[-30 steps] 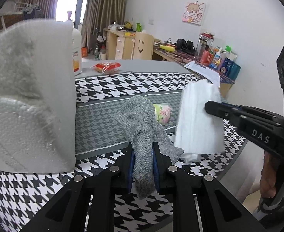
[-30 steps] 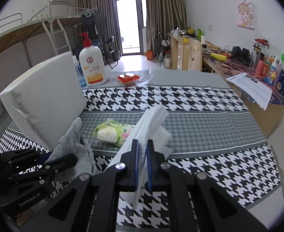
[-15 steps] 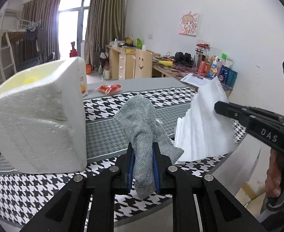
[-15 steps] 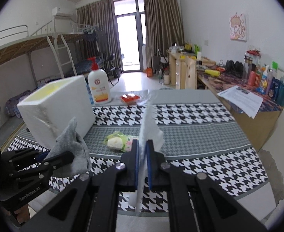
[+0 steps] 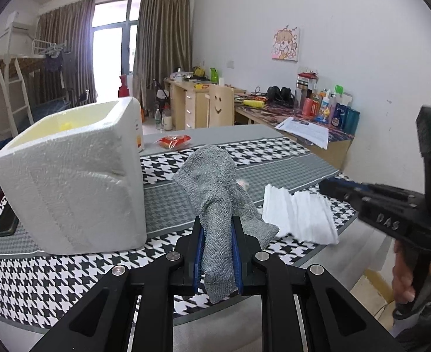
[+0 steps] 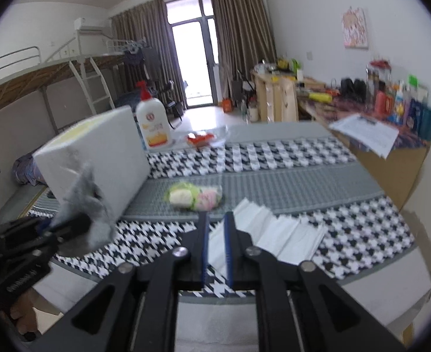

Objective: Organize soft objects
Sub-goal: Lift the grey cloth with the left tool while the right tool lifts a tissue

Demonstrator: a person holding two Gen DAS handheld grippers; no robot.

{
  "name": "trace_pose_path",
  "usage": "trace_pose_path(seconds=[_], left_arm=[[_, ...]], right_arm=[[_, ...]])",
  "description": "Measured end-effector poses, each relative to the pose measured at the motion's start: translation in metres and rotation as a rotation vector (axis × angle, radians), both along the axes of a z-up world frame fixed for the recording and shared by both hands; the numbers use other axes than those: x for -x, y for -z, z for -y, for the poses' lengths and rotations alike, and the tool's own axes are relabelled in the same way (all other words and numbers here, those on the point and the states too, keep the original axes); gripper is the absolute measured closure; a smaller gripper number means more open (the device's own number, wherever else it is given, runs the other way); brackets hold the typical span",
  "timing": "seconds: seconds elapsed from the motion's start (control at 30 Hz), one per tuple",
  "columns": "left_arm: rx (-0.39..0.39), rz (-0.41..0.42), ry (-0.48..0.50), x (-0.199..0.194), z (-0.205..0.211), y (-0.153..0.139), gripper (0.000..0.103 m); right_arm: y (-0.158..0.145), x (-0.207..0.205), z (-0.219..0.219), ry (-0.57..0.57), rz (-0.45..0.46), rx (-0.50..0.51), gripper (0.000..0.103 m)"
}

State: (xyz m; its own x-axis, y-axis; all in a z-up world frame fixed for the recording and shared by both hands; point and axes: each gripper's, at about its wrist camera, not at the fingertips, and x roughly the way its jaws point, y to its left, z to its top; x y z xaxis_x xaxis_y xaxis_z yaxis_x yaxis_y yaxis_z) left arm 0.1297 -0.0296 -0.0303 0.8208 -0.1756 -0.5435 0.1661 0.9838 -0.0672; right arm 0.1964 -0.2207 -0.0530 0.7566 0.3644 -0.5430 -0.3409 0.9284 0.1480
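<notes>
My left gripper (image 5: 217,226) is shut on a grey sock (image 5: 215,187), which stands up between its blue pads above the table's near edge. The sock (image 6: 89,202) and that gripper (image 6: 69,226) also show at the left of the right wrist view. A white foam box (image 5: 69,187), open at the top, stands to the left on the houndstooth cloth. My right gripper (image 6: 216,220) has its jaws opening with nothing pressed between the pads. A fanned stack of white tissues (image 6: 277,234) lies on the cloth just beyond and below it. The tissues (image 5: 300,217) rest to the right of the sock.
A clear bag of soft pastel pieces (image 6: 194,196) lies on the grey stripe. Behind it stand a lotion pump bottle (image 6: 153,123) and a red packet (image 6: 200,139). A dark phone (image 5: 6,220) lies left of the box. Papers (image 6: 364,132) overhang a desk at the right.
Both grippers have drawn back from the table. The right jaws parted and the tissue stack dropped onto the cloth, fanned out. The sock stays clamped in the left gripper.
</notes>
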Motion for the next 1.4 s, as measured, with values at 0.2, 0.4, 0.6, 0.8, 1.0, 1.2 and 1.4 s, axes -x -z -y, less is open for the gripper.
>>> trace_pose_path(seconds=[0.2, 0.4, 0.6, 0.8, 1.0, 1.2, 1.4], left_arm=[[0.009, -0.024, 0.007, -0.011, -0.002, 0.012, 0.085], [0.019, -0.043, 0.023, -0.026, -0.001, 0.019, 0.085], [0.029, -0.063, 0.040, -0.039, -0.003, 0.027, 0.085], [0.033, -0.070, 0.051, -0.043, -0.005, 0.031, 0.085], [0.044, -0.078, 0.066, -0.042, -0.008, 0.035, 0.085], [0.054, -0.071, 0.070, -0.038, -0.015, 0.035, 0.085], [0.062, -0.060, 0.066, -0.029, -0.021, 0.032, 0.085]], right_arm=[[0.022, -0.011, 0.001, 0.062, -0.037, 0.014, 0.037], [0.045, -0.028, 0.007, 0.131, -0.105, 0.031, 0.037], [0.059, -0.038, 0.007, 0.172, -0.151, 0.086, 0.037], [0.067, -0.043, 0.001, 0.215, -0.164, 0.168, 0.036], [0.068, -0.041, 0.001, 0.224, -0.167, 0.186, 0.037], [0.066, -0.034, -0.002, 0.216, -0.162, 0.190, 0.050], [0.064, -0.029, -0.007, 0.208, -0.160, 0.193, 0.091]])
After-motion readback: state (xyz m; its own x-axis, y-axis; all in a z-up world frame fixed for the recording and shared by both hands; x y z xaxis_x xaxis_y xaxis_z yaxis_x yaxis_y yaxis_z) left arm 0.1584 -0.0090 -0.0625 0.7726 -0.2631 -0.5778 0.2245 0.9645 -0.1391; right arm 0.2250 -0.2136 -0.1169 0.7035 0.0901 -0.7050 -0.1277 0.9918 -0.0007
